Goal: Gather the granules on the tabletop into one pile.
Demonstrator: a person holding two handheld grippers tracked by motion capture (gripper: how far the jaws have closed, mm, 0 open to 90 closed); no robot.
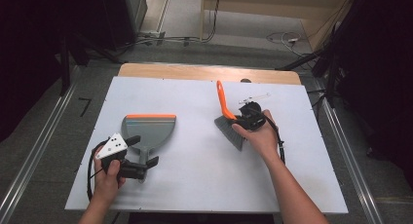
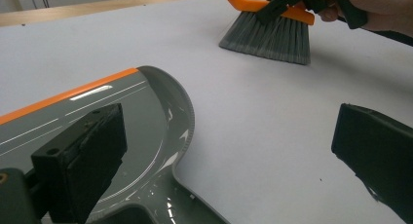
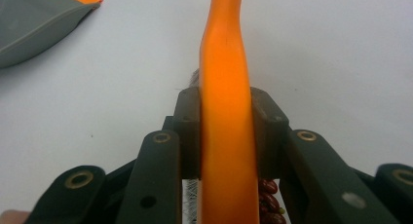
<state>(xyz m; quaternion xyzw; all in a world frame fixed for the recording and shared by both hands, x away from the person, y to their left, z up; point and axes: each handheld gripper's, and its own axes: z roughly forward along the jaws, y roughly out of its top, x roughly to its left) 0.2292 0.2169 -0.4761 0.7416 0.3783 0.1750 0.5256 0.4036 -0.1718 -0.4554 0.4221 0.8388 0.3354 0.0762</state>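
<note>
A grey dustpan [image 1: 148,128] with an orange lip lies flat on the white table, left of centre. Its handle points toward me. My left gripper [image 1: 142,151] stands open astride that handle, one jaw on each side and neither touching it. In the left gripper view the dustpan [image 2: 97,121] lies by the left jaw, and the left gripper [image 2: 229,131] is wide apart. My right gripper [image 1: 242,119] is shut on the orange handle of a brush [image 1: 224,100], whose grey bristles [image 1: 234,133] rest on the table. In the right gripper view the handle [image 3: 225,63] is pinched between the jaws of the right gripper [image 3: 225,100].
A few small dark red beans [image 3: 270,195] lie on the table under the right gripper. A thin clear item [image 1: 255,96] lies just behind the brush. The table [image 1: 195,175] has a wooden back edge [image 1: 209,73], and metal rails run along both sides.
</note>
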